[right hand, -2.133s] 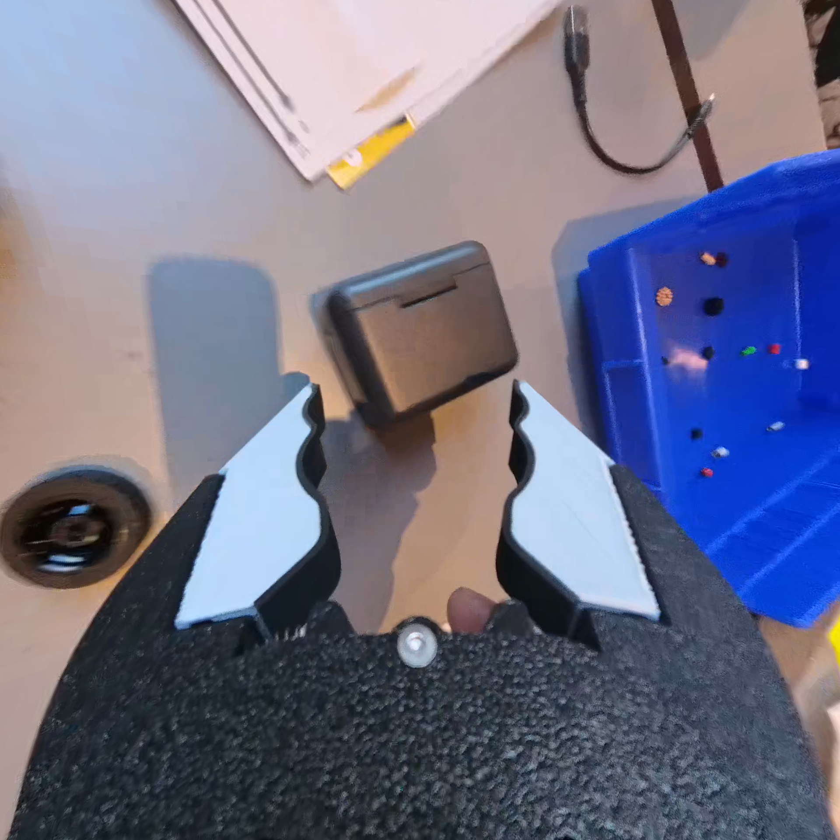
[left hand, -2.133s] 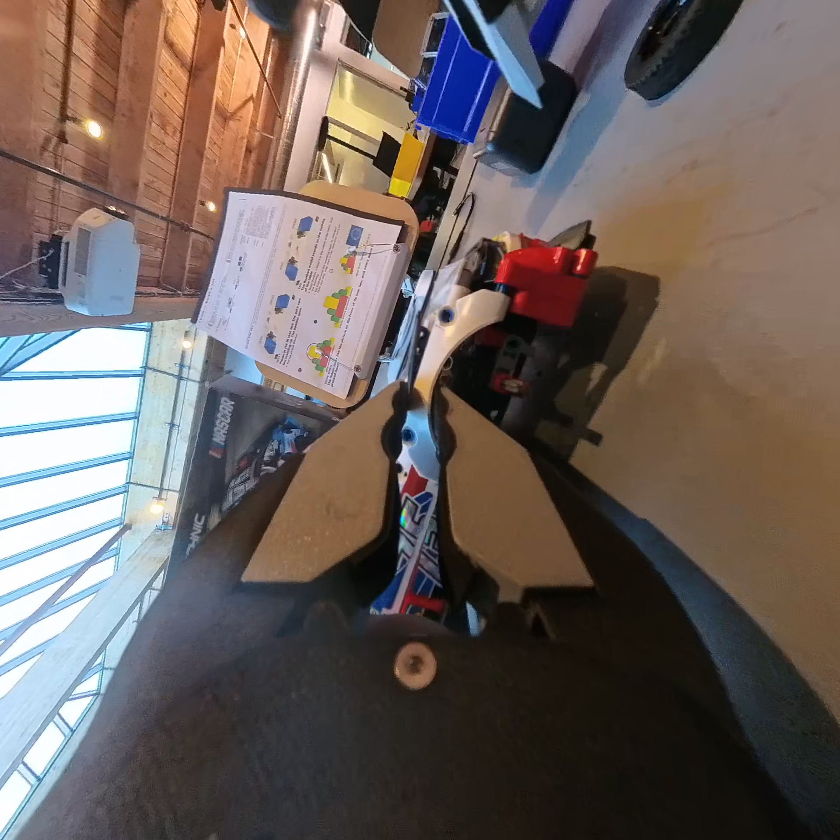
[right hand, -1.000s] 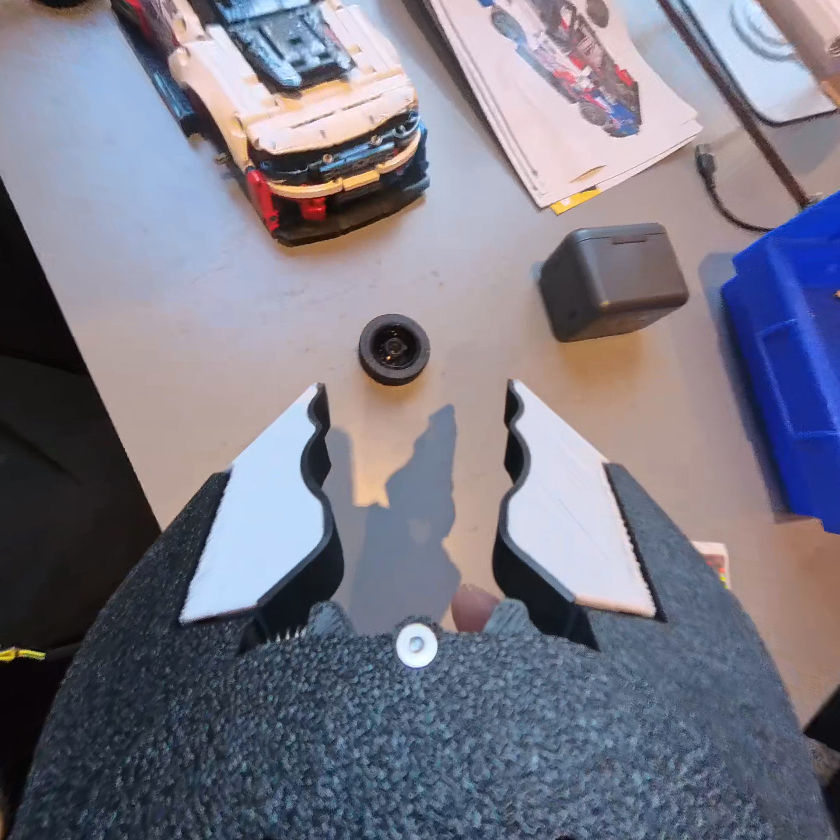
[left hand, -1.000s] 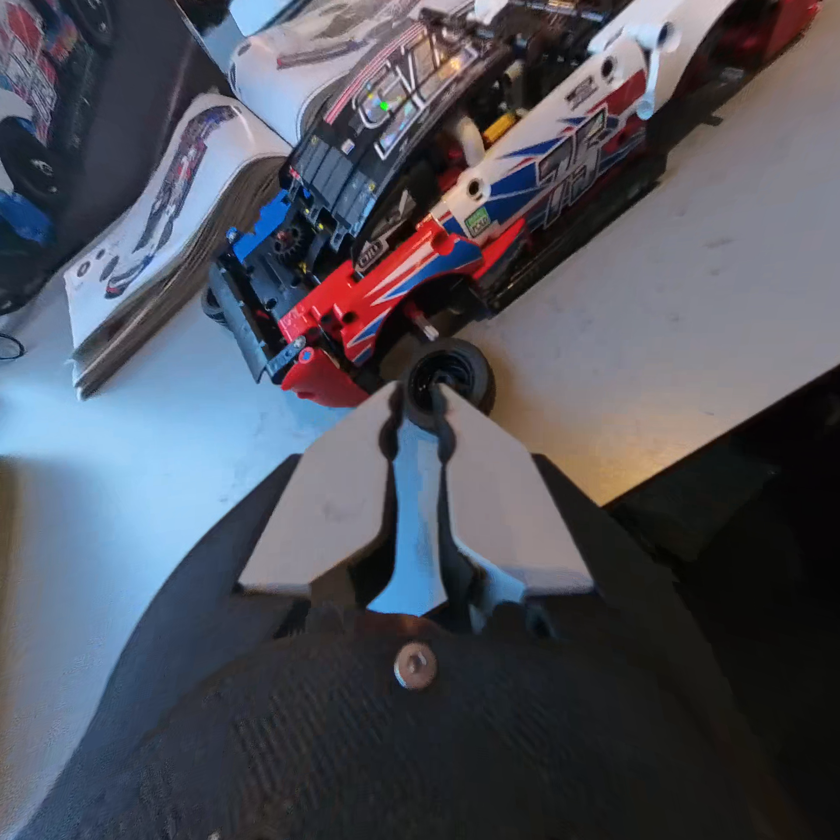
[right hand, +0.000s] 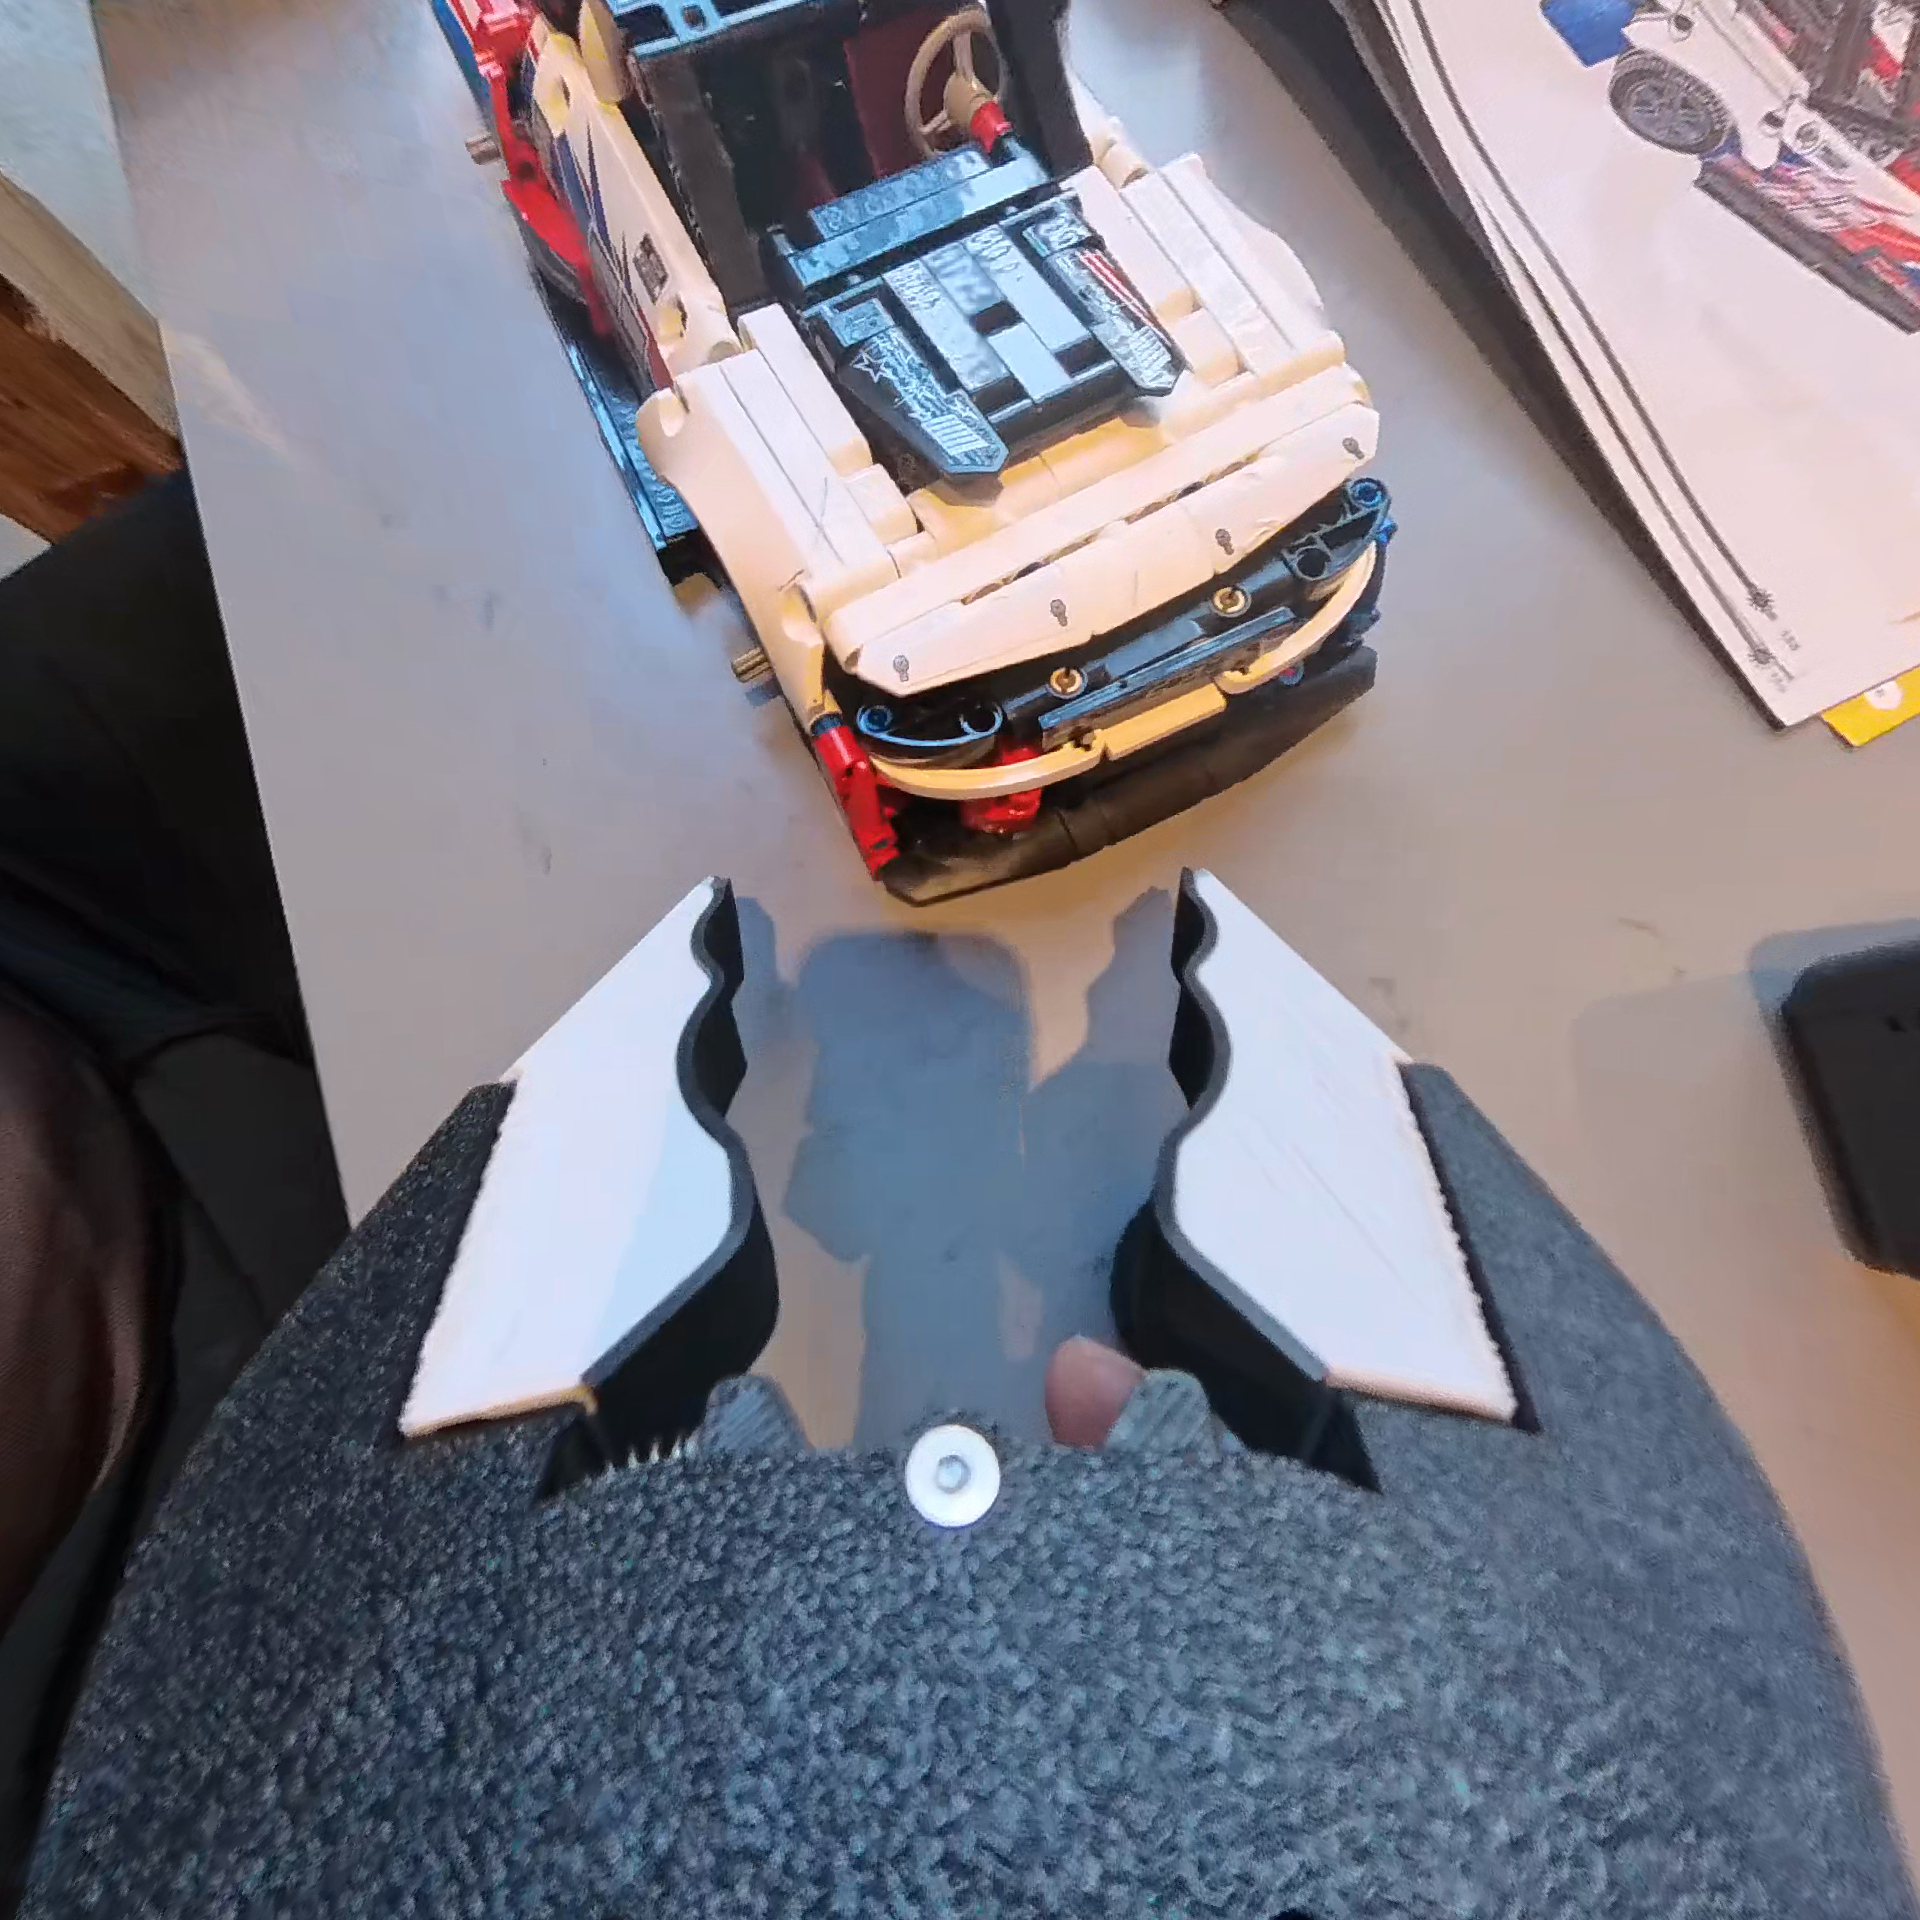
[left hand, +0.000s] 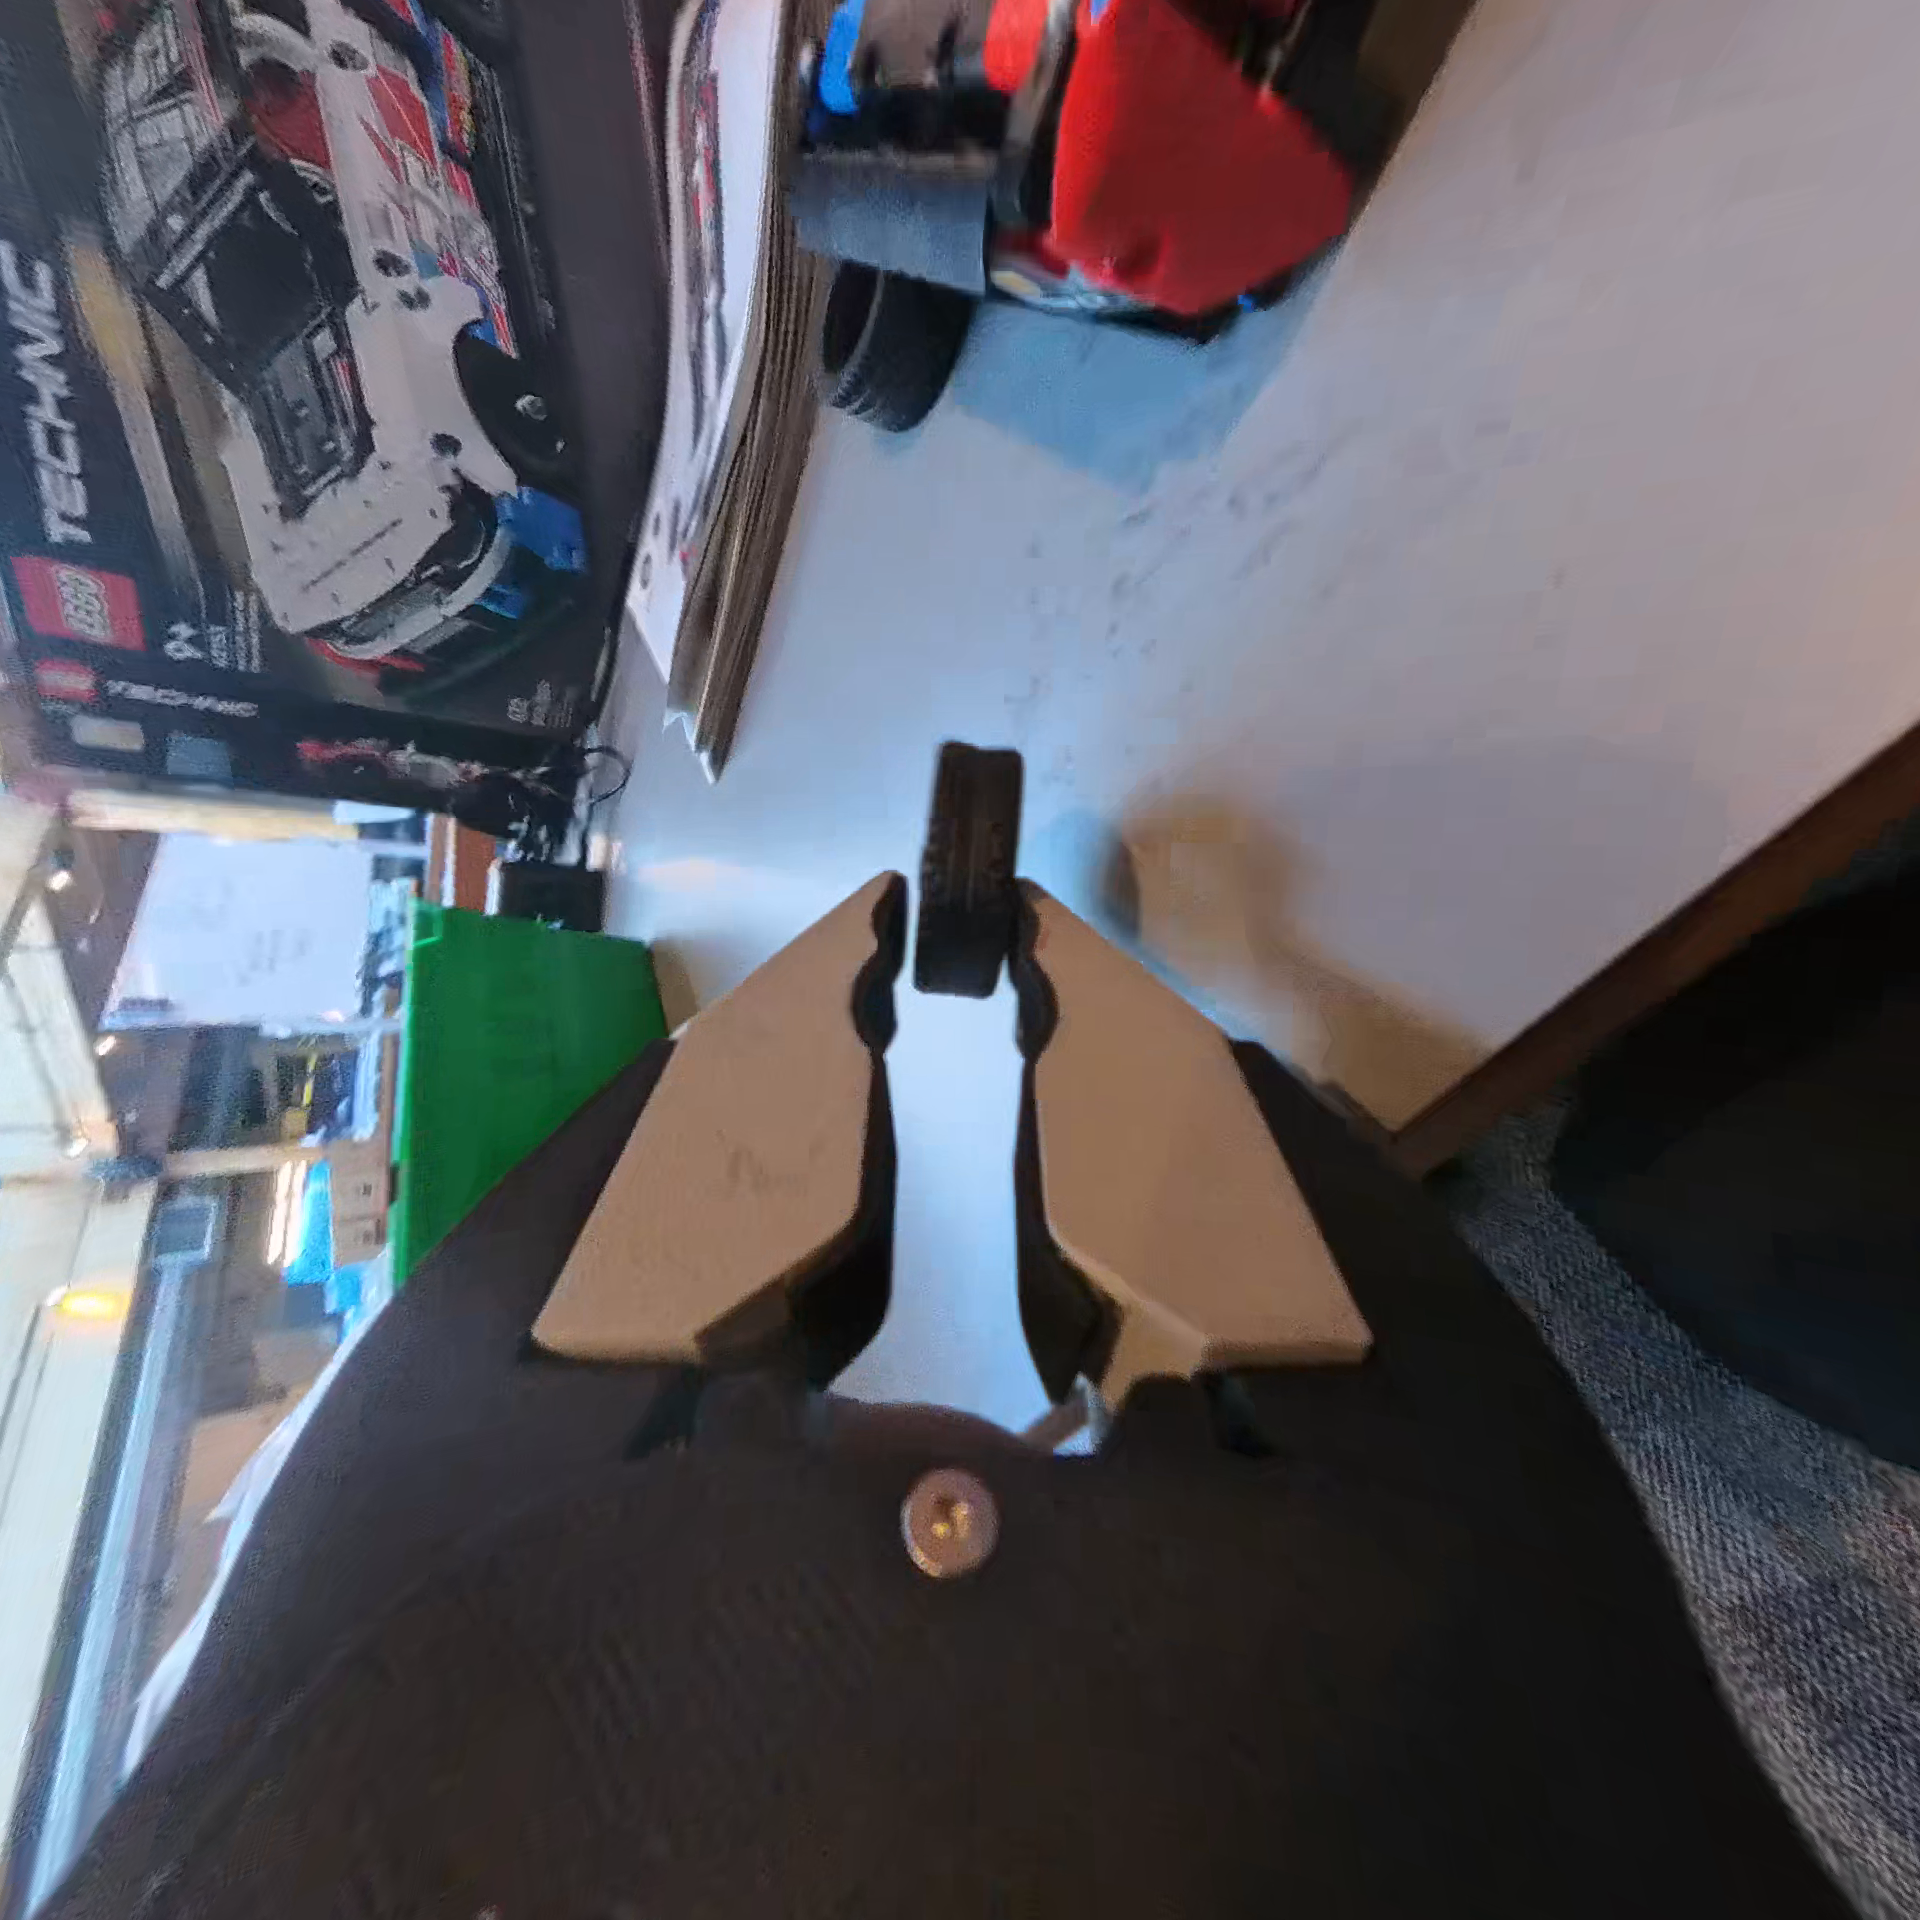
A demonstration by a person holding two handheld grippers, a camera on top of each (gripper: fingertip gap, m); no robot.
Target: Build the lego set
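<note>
Between my left fingers point(left hand: 961, 940), at the very tips, sits a black wheel point(left hand: 966, 868), pinched across its width with the tread edge toward the camera. The grip looks shallow; most of the tyre stands beyond the tips toward 12 o'clock, and the picture is too blurred to say how firmly the pads bite. My right fingers point(right hand: 951, 914) are spread wide and hold nothing, hovering over bare table point(right hand: 416, 520) just short of the nose of the lego car point(right hand: 997, 468), which fills that view from 12 o'clock down to the centre.

I judge the step in hand to be fitting this wheel on an axle. In the right view a small tan stub point(right hand: 750, 665) pokes from the car's side at about 10 o'clock from my right tips, in an empty wheel arch; that looks like the target, though I cannot be sure. In the left view the red end of the car point(left hand: 1164, 156) lies up at 12 to 1 o'clock, with another wheel point(left hand: 894, 343) beside it and the instruction booklet point(left hand: 727, 416) at 11.

To do this well I would first brace the car's body with my right fingers, closing on the white bonnet or the flank opposite the stub, so that it cannot slide. Then I would bring the wheel square to the stub, hub hole in line, and push straight along the axle without twisting, since a tip grip may let the tyre roll out.
</note>
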